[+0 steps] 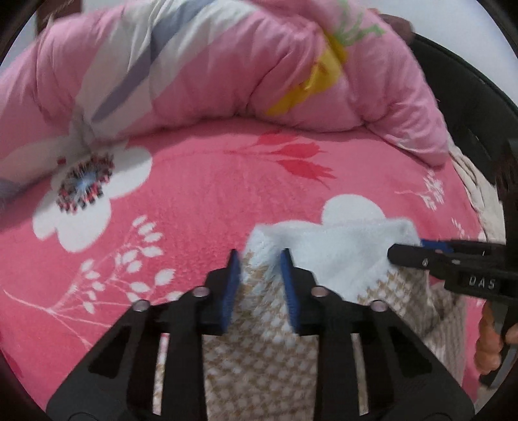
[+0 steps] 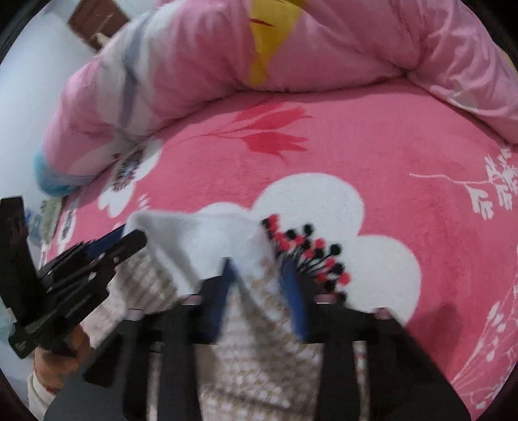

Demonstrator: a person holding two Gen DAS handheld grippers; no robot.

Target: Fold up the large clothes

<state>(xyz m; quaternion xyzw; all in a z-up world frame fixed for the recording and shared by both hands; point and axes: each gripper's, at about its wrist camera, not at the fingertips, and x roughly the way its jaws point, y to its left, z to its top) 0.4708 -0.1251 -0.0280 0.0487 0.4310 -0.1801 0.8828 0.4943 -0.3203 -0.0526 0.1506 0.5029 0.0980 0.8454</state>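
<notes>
The beige-and-white houndstooth knit garment with white fleecy lining [image 1: 259, 340] lies on the pink flowered fleece blanket [image 1: 200, 200], its edge pinched by both claws — left gripper [image 1: 260, 285] and right gripper [image 2: 255, 291] each clamped on fabric. Beyond the garment, a bunched pink quilt [image 1: 226, 64] crosses the blanket. Only the right wrist view shows a brown board [image 2: 94, 19] past the quilt — and a hand [image 2: 51, 366].

Pink floral bed [image 1: 200, 207] under heaped quilt [image 1: 207, 64]

garment [image 1: 259, 349] on blanket [image 1: 194, 200] | quilt [image 1: 210, 64] behind
</notes>
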